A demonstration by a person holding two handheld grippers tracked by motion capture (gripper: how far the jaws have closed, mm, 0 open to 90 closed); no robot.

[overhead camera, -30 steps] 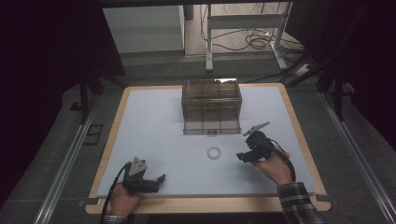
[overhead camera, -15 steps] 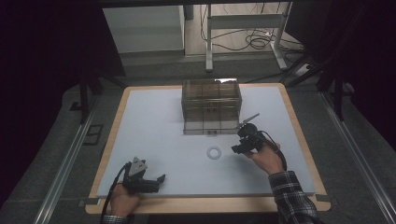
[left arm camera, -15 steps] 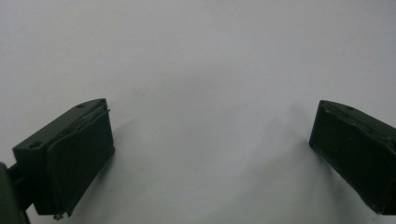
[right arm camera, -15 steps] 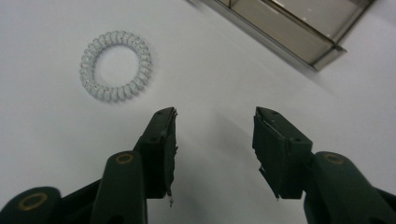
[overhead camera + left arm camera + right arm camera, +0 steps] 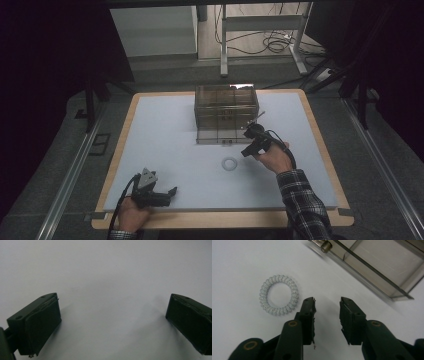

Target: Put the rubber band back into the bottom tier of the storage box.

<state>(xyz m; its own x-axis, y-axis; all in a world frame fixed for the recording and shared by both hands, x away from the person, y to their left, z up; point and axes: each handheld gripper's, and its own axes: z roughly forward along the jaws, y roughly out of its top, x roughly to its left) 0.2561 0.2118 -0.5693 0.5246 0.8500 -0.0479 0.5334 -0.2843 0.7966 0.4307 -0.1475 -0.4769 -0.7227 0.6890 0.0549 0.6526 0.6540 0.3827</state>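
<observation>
A pale, ribbed spiral hair tie point(image 5: 278, 295), ring-shaped and glossy, lay flat on the smooth white table top point(image 5: 165, 135), a little nearer than a boxy cabinet of smoky clear plastic point(image 5: 226, 113) whose bottom drawer stood pulled out towards the person. The right gripper point(image 5: 327, 305), matt black with its jaws parted by a narrow gap and empty, hovered just right of the tie, close to the drawer's front corner. The left gripper point(image 5: 161, 194) rested at the near left, well apart, jaws spread wide over bare table.
</observation>
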